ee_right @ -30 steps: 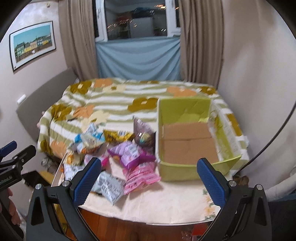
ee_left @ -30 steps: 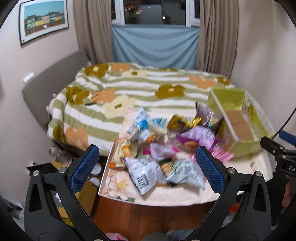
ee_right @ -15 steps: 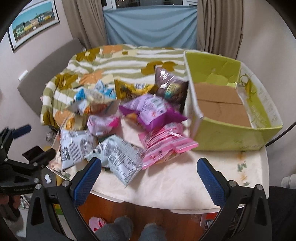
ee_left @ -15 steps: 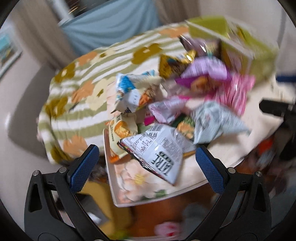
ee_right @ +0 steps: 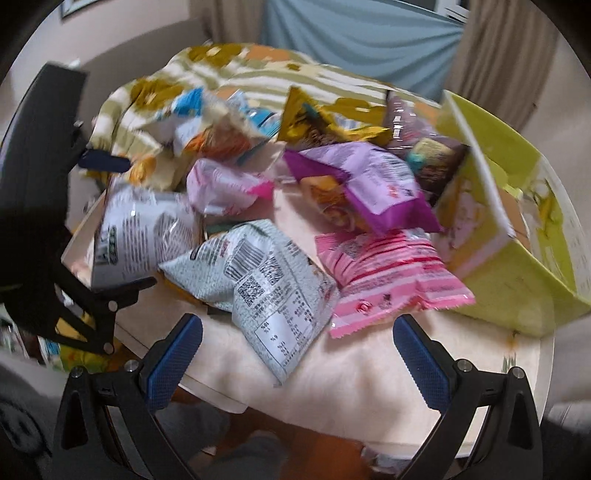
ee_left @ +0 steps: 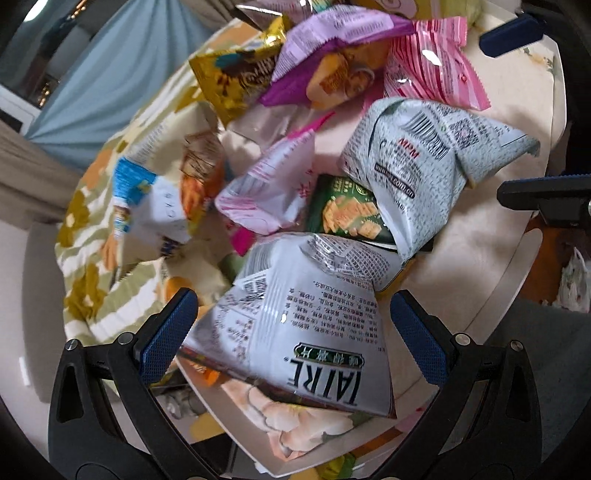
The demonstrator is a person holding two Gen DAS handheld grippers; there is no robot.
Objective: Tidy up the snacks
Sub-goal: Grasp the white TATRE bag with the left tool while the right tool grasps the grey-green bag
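A pile of snack bags lies on a white table (ee_right: 354,387). My left gripper (ee_left: 291,332) is open, its fingers on either side of a white printed bag (ee_left: 295,332) at the table's near left edge. My right gripper (ee_right: 295,354) is open just in front of a pale speckled bag (ee_right: 266,280), with a pink striped bag (ee_right: 388,273) to its right. A purple bag (ee_right: 369,184), a yellow bag (ee_right: 314,122) and a small green cracker pack (ee_left: 347,212) lie further in. The green cardboard box (ee_right: 517,229) stands open at the right.
A bed with a green-striped floral blanket (ee_right: 221,70) lies behind the table. A blue curtain (ee_right: 354,33) hangs at the back. The left gripper's body (ee_right: 37,184) fills the left of the right wrist view. The wooden floor (ee_right: 314,454) shows below the table edge.
Both grippers have moved down and forward, close to the snack pile. The left one now straddles the white printed bag. Both stay open.
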